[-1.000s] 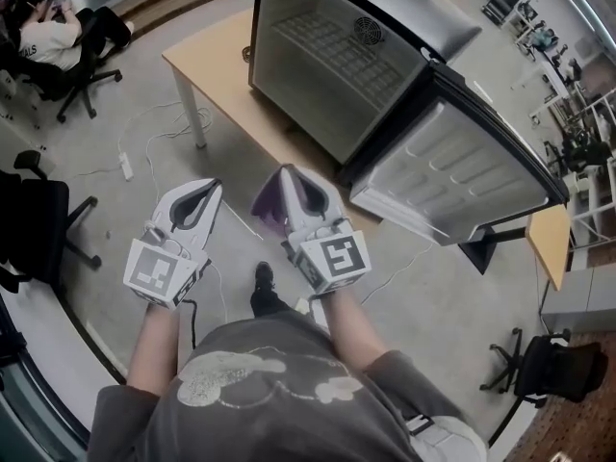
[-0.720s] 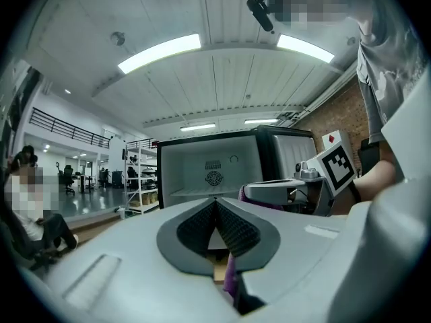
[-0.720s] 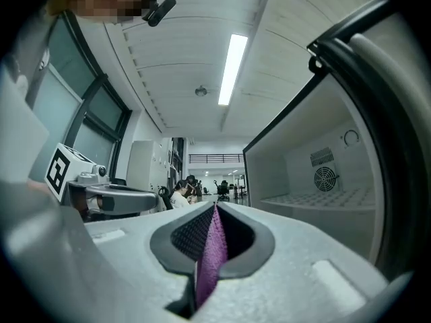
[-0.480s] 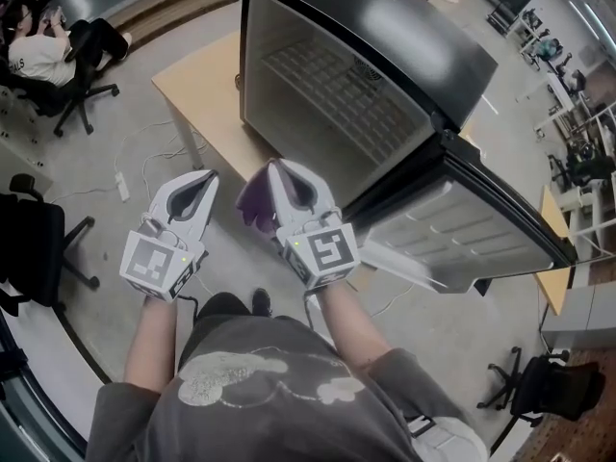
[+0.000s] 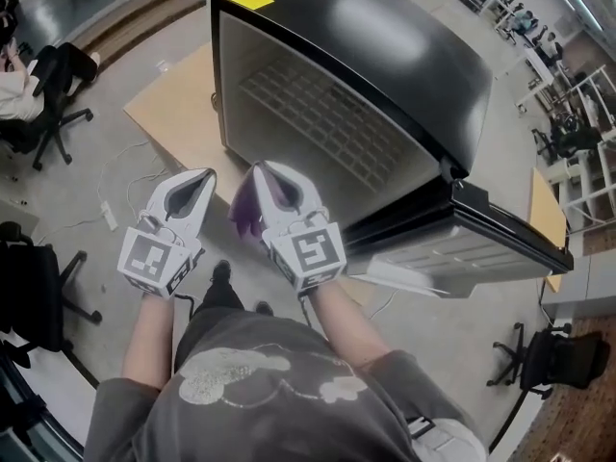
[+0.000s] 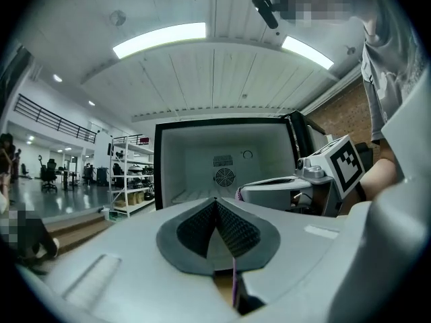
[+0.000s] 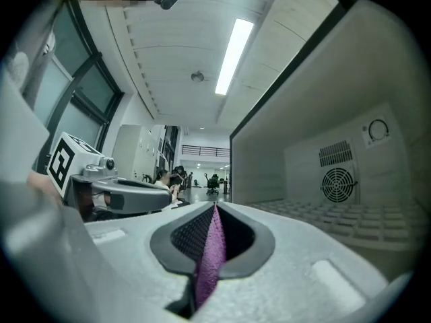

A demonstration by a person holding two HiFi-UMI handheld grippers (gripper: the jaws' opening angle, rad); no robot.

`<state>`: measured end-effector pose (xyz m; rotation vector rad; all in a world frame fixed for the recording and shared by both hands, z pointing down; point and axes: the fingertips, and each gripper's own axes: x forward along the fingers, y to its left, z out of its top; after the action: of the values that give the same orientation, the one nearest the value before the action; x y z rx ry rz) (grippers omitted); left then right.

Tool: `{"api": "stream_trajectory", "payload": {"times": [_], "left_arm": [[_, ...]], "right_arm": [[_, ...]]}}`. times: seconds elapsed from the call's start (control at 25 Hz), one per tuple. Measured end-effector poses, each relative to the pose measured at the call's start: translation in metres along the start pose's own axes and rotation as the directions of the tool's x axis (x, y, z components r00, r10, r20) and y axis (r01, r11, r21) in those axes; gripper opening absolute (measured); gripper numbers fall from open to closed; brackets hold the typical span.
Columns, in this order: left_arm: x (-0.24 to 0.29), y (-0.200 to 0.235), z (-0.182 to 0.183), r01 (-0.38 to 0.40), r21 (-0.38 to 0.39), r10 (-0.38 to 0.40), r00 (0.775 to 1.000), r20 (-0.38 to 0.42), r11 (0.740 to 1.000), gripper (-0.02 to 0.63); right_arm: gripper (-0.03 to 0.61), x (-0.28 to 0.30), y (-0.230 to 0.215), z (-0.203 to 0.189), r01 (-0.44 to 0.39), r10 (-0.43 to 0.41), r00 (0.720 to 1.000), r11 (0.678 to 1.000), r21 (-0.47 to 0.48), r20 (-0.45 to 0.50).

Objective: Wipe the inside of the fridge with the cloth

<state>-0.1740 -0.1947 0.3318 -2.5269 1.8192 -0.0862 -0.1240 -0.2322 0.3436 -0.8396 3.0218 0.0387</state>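
Observation:
A black fridge (image 5: 385, 56) stands on a wooden table (image 5: 173, 114), its cavity (image 5: 318, 114) open toward me with a wire shelf inside. Its door (image 5: 472, 248) hangs open to the right. My right gripper (image 5: 258, 167) is shut on a purple cloth (image 5: 244, 210), just short of the cavity's lower edge. In the right gripper view the cloth (image 7: 210, 254) runs between the pressed jaws (image 7: 215, 208), with the back-wall fan (image 7: 338, 182) ahead. My left gripper (image 5: 205, 174) hovers beside it, left of the fridge front, shut with nothing held (image 6: 216, 202).
A person sits in an office chair (image 5: 29, 94) at the far left. Another black chair (image 5: 38, 287) stands at the left edge, and one more (image 5: 549, 359) at the lower right. Cables and a power strip (image 5: 108, 216) lie on the floor by the table.
The fridge has grown larger and closer in the head view over the second. Both grippers have come nearer to its open front, keeping their side-by-side spacing, the cloth still held.

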Motion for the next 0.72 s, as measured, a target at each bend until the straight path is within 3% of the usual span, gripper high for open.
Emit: {"api": "stream_trajectory", "payload": {"times": [0.24,0.52,0.72], "left_arm": [[0.039,0.048,0.008,0.082,0.019,-0.083,0.996,0.027,0.996,0.018],[0.07,0.091,0.027,0.136,0.045,-0.139,0.988,0.068,0.99,0.018],[0.086,0.106,0.03,0.175,0.04,-0.178,0.98,0.087,0.984,0.018]], "right_arm": [[-0.003,0.056,-0.035,0.029,0.092,-0.092,0.995,0.996,-0.011,0.046],[-0.003,0.111,-0.1,0.071,0.254,-0.254,0.963,0.967,0.014,0.091],[-0.003,0.141,-0.137,0.073,0.303,-0.306,0.949,0.952,0.04,0.073]]}}
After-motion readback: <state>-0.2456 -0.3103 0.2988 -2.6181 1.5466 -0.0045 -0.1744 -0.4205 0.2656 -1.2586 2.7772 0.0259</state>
